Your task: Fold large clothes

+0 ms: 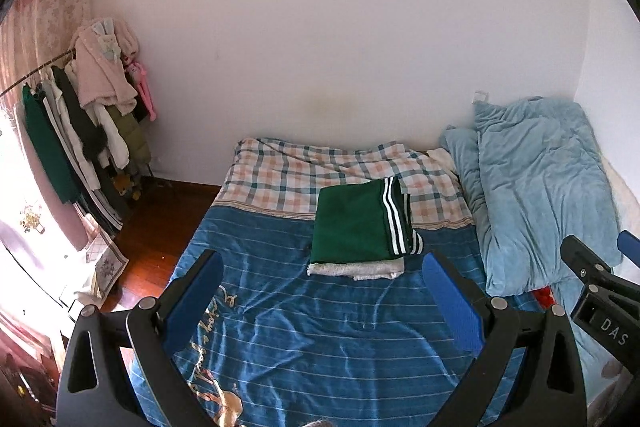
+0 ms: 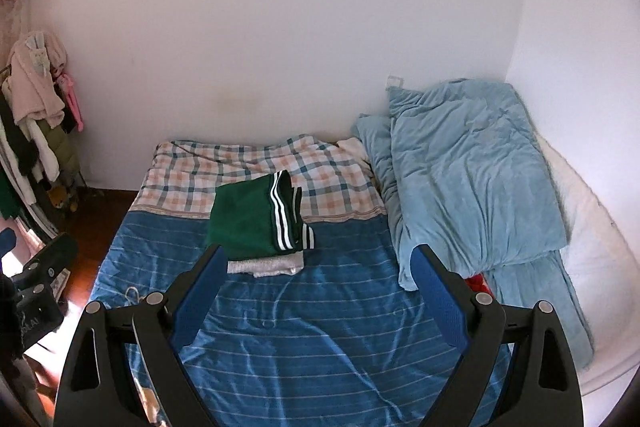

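Observation:
A folded green garment [image 1: 352,223] [image 2: 244,223] with white stripes down one edge lies on a folded white cloth [image 1: 356,269] [image 2: 266,265] in the middle of the bed. My left gripper [image 1: 322,263] hangs above the blue striped sheet [image 1: 320,327], open and empty, well short of the stack. My right gripper [image 2: 318,259] is also open and empty, at a similar height on the near side of the stack. In the left wrist view the right gripper [image 1: 596,247] shows at the right edge. The left gripper's body appears at the left edge of the right wrist view.
A light blue quilt [image 1: 536,195] [image 2: 468,179] is bunched along the bed's right side by the wall. A plaid sheet [image 1: 296,175] covers the far end. A clothes rack [image 1: 76,115] with several hanging garments stands at the left over a wooden floor [image 1: 160,227].

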Demonstrator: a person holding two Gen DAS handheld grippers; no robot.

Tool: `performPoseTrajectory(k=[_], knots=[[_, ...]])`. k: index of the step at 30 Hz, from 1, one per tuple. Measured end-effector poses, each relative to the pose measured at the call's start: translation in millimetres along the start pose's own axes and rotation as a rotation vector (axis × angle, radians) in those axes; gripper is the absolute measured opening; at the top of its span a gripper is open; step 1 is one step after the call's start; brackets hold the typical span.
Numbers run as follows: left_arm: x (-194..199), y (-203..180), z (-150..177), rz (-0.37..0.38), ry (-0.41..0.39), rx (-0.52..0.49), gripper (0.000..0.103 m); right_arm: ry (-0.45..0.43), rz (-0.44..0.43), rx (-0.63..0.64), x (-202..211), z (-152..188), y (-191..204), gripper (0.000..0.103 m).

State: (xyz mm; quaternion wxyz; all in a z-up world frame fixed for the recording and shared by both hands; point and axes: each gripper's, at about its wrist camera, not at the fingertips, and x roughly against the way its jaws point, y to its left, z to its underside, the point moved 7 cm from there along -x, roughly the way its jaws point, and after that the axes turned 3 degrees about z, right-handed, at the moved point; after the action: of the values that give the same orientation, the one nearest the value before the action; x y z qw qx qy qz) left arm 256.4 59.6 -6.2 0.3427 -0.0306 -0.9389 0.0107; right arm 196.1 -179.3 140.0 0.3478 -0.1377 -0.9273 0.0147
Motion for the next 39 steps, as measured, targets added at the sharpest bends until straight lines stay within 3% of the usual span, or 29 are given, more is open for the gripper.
performPoseTrajectory(k=[11, 39], knots=[[9.0, -4.7, 4.5, -0.036, -0.018, 0.003, 0.102, -0.010, -0.027, 0.006, 7.1, 0.7, -15.9, 0.099], [17.5, -15.1, 3.2, -0.014, -0.022, 0.007, 0.102, -0.042, -0.056, 0.021, 6.8, -6.3, -16.9, 0.101]])
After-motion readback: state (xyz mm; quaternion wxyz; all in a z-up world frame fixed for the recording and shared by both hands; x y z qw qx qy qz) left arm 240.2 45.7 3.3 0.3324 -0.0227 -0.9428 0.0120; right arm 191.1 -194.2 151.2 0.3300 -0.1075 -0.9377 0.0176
